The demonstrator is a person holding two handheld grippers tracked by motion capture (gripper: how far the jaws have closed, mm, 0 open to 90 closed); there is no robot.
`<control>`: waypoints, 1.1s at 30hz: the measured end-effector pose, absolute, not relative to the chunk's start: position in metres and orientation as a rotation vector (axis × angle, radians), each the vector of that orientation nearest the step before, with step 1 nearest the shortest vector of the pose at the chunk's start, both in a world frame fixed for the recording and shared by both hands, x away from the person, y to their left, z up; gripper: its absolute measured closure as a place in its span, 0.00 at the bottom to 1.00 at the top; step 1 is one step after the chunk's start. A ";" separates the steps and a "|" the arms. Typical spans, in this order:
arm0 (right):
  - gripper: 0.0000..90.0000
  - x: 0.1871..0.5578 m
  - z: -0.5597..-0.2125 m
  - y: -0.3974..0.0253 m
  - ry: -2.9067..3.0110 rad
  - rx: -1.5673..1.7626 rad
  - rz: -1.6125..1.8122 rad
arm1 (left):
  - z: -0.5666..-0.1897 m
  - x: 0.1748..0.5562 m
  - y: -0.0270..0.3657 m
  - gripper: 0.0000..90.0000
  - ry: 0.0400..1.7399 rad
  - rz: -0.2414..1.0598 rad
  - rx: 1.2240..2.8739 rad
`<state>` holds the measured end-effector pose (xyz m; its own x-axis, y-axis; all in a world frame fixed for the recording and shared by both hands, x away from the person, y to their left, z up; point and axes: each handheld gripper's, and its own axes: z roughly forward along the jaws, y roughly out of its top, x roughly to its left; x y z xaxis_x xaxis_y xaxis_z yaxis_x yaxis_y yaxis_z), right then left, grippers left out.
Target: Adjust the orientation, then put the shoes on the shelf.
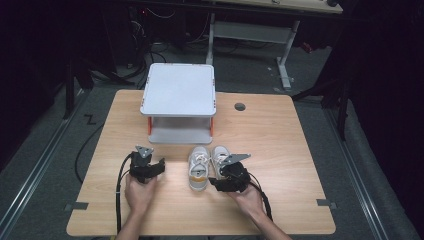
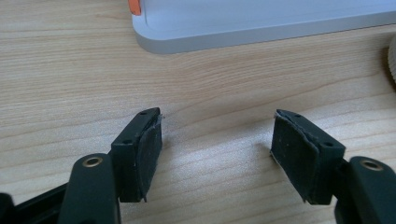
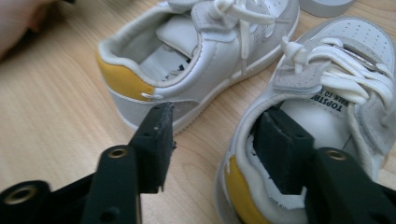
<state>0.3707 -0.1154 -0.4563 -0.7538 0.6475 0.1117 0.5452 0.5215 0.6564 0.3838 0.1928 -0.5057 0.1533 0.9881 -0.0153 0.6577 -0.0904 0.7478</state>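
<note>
Currently my right gripper (image 3: 212, 144) straddles the small white leather sneaker's (image 3: 327, 112) yellow-tabbed heel wall, jaws unclenched; closing off-centre could tip it. My left gripper (image 2: 217, 140) gapes, holding nothing.

A light wooden table (image 1: 280, 130) with rounded corners and a round cable hole (image 1: 240, 106) stands on a grey carpeted floor (image 1: 45, 150) in a dim room. Grey tape tabs (image 1: 76, 206) mark its near edge. Behind it, a white-framed desk (image 1: 285, 45) rises above tangled black cables (image 1: 150, 50). Metal floor rails (image 1: 35, 165) run along both sides into darkness.
</note>
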 end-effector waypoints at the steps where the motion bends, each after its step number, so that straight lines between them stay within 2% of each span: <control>1: 0.50 0.370 -0.455 -0.117 2.608 1.034 1.056 | -0.506 0.384 0.193 0.38 1.569 0.688 1.818; 8: 0.44 0.366 -0.455 -0.129 2.599 1.034 1.150 | -0.506 0.384 0.193 0.38 1.570 0.689 1.819; 10: 0.39 0.365 -0.455 -0.127 2.608 1.045 1.142 | -0.506 0.384 0.193 0.38 1.569 0.689 1.819; 16: 0.37 0.362 -0.448 -0.122 2.601 0.972 1.031 | -0.506 0.384 0.193 0.38 1.568 0.687 1.816; 21: 0.34 0.364 -0.440 -0.133 2.587 1.013 1.143 | -0.506 0.384 0.193 0.37 1.572 0.688 1.815; 26: 0.42 0.365 -0.440 -0.171 2.451 1.093 1.355 | -0.506 0.384 0.193 0.37 1.570 0.688 1.817; 33: 0.49 0.367 -0.445 -0.205 2.301 1.137 1.414 | -0.506 0.384 0.193 0.37 1.570 0.687 1.817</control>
